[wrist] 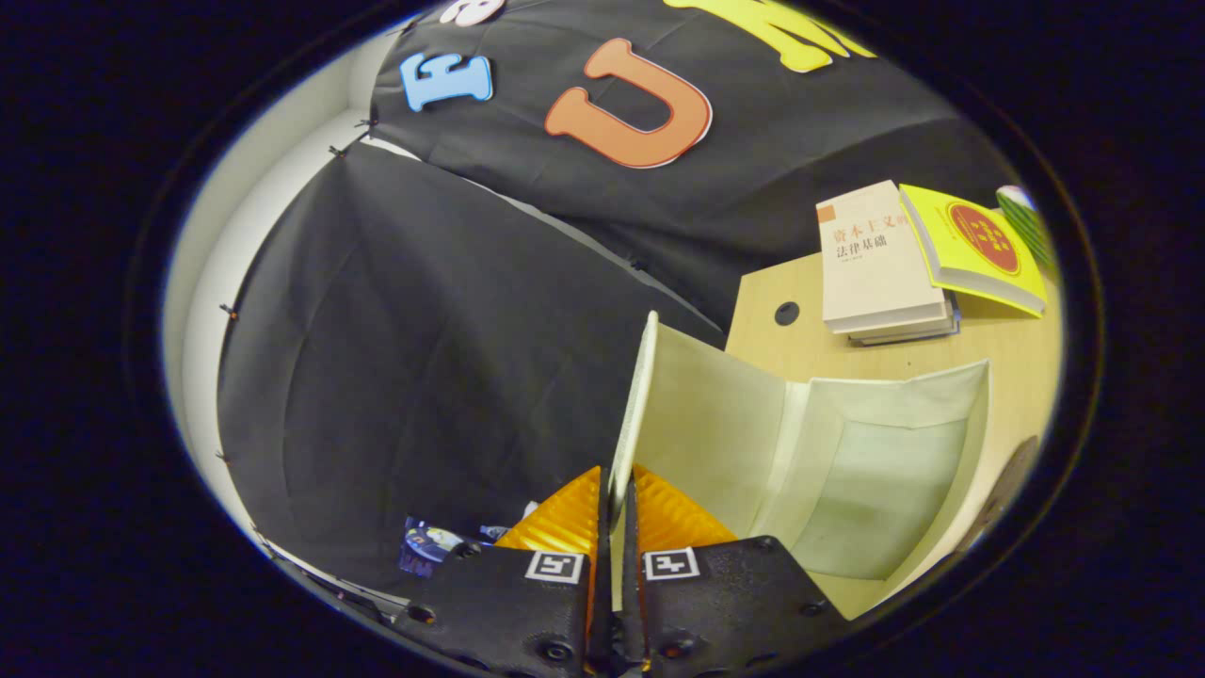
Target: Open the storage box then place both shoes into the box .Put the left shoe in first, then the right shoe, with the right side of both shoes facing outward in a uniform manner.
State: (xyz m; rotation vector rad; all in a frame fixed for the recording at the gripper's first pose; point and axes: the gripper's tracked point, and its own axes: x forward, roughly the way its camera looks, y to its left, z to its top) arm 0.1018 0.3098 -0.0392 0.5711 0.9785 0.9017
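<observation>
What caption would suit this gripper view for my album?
Gripper shut on the cream storage box's lid, swinging it open above a wooden table stacked with books.

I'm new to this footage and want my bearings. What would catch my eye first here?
First, the hand-held gripper, its orange fingers shut on the storage box lid, holding it up on edge. Beyond it the pale storage box stands open on the wooden table, with a stack of books further back.
</observation>
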